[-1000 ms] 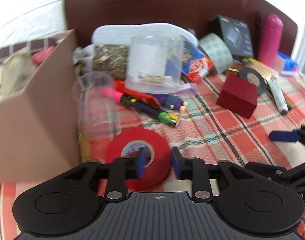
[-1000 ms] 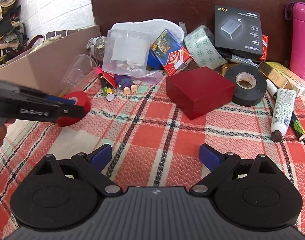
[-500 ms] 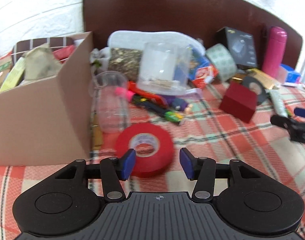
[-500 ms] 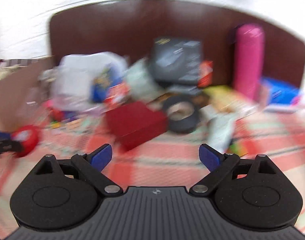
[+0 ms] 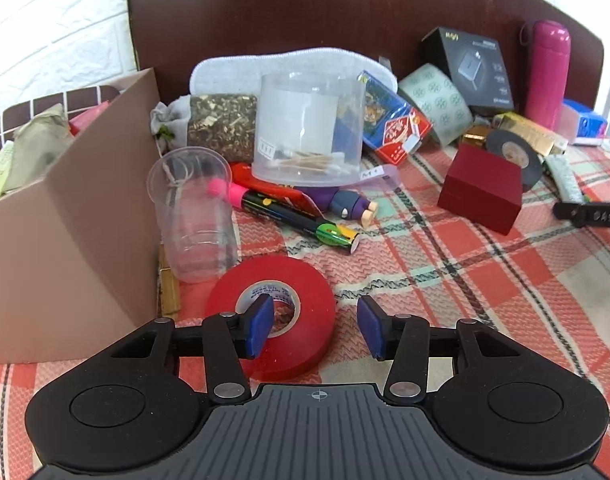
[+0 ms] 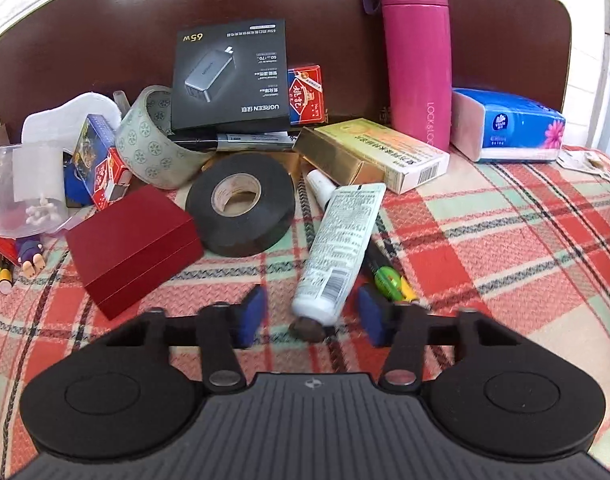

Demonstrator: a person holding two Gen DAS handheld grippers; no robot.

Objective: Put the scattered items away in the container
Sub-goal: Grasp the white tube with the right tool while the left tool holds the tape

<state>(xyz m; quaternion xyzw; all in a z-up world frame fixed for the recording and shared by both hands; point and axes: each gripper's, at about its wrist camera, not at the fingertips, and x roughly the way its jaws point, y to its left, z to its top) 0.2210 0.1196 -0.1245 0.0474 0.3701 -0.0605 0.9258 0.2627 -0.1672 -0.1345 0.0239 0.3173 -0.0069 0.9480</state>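
While my right tongs have just been closing around the white tube, not yet pinching, I judge it soft; grip mid-body. Left tongs stand open over the stiff red tape roll, cardboard box at nine o'clock.

Bright even daylight, fisheye-bent edges, sharp focus

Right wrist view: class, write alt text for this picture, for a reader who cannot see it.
The right gripper, jaws just closing but not yet touching, straddles the capped end of a white tube lying on a red plaid cloth. Behind it sit a black tape roll, a dark red box and an upright pink flask.
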